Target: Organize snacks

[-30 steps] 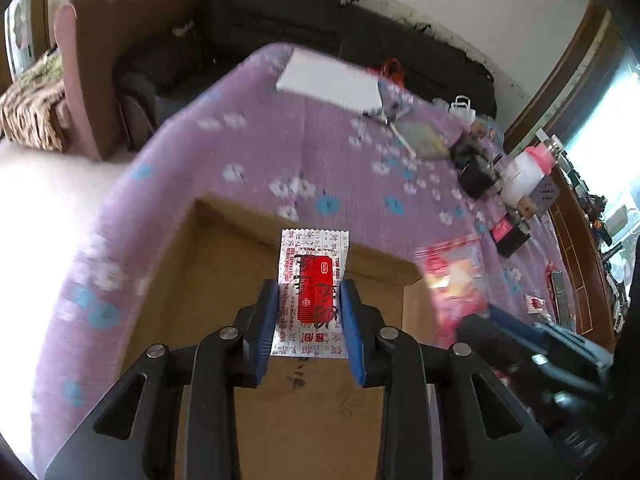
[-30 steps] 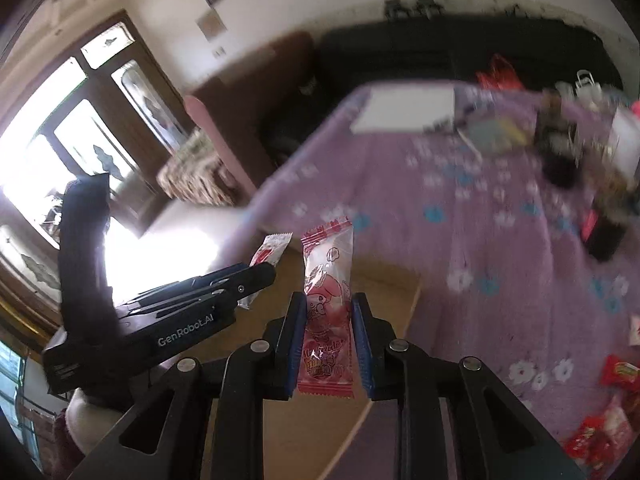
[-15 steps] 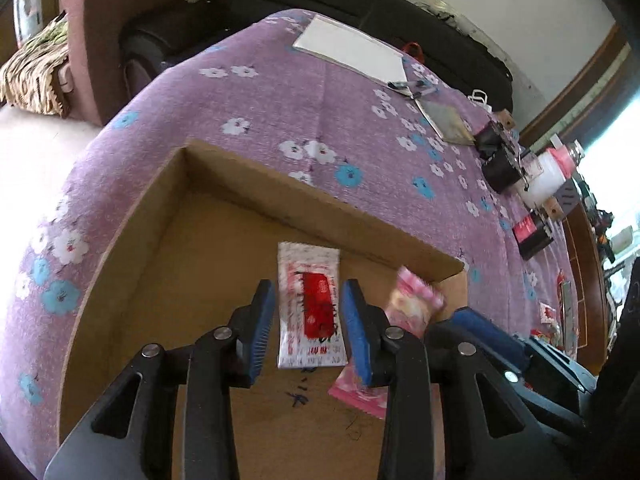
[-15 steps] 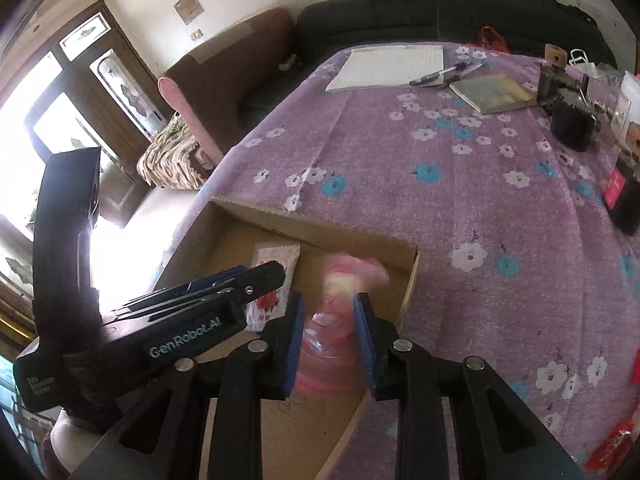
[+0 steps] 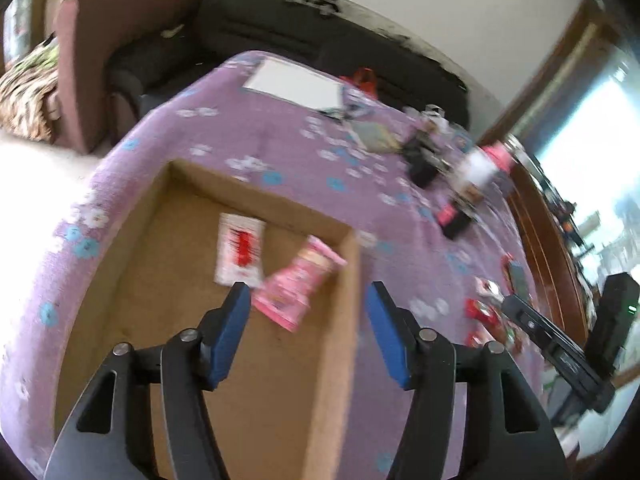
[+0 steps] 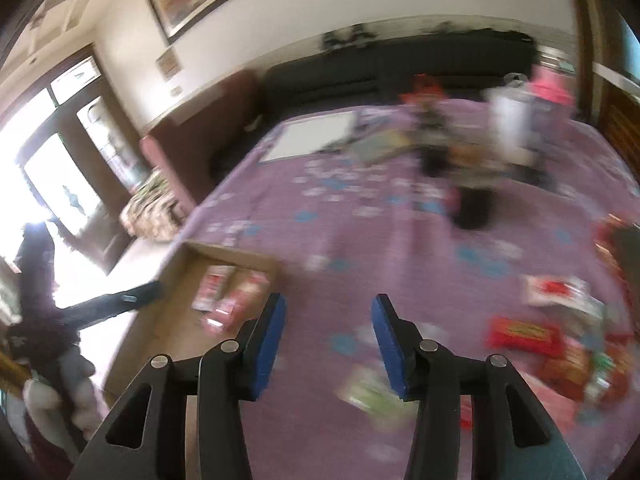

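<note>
Cardboard forms the shallow open box that sits at the near left edge of a table under a purple flowered tablecloth. Two snack packets lie flat on the box floor: a white sachet with a red label toward the far wall, and a pink candy packet just right of it, tilted and overlapping the sachet's near right corner. The left gripper hangs above the box's right wall with its blue pads spread and widening; nothing is between them and neither packet is touched. In the right wrist view, the right gripper is over bare tablecloth to the right of the box, its jaws likewise parting and empty. Loose snacks wait on the cloth at the near right: a red wrapper, a white packet with red print and a green-and-white packet, all blurred. Farther off lie a white sheet, dark small objects too blurred to name, and a white bottle with a pink cap. A dark sofa lines the far wall.
</note>
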Tool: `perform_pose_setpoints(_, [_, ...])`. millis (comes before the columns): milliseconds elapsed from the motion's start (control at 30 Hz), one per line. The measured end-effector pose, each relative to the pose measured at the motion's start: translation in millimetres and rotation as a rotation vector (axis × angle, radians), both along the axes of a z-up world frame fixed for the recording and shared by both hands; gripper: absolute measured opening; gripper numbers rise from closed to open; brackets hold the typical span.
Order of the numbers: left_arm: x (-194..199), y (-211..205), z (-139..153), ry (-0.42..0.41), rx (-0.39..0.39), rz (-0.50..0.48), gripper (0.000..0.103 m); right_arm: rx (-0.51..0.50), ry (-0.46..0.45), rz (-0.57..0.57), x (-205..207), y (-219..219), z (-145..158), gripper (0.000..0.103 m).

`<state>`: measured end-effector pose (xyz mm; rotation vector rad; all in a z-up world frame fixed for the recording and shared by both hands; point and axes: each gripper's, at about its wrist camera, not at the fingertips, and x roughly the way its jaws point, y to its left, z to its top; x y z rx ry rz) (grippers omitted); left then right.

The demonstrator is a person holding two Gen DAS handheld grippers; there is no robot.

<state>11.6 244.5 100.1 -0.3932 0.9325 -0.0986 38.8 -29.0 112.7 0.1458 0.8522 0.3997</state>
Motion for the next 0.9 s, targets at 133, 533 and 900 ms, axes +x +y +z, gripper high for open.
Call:
perform_pose_setpoints(133, [-7.3, -41.8, -4.1, 0.011, 0.007, -0.084, 0.059, 0.013, 0.032, -0.108, -21.5, -74.7, -17.1, 0.047])
perform_pose_setpoints(533, [16.2, -162.0, -60.2, 0.136, 0.058, -0.214, 0.059, 0.063, 0.105, -0.190, -45.8, -154.4, -74.6, 0.050])
perform_pose_setpoints(900, [27.3, -203.7, -84.8, 0.135, 0.253, -0.336, 0.058, 0.201, 0.212, 0.008, -73.7, -122.9, -96.5, 0.049])
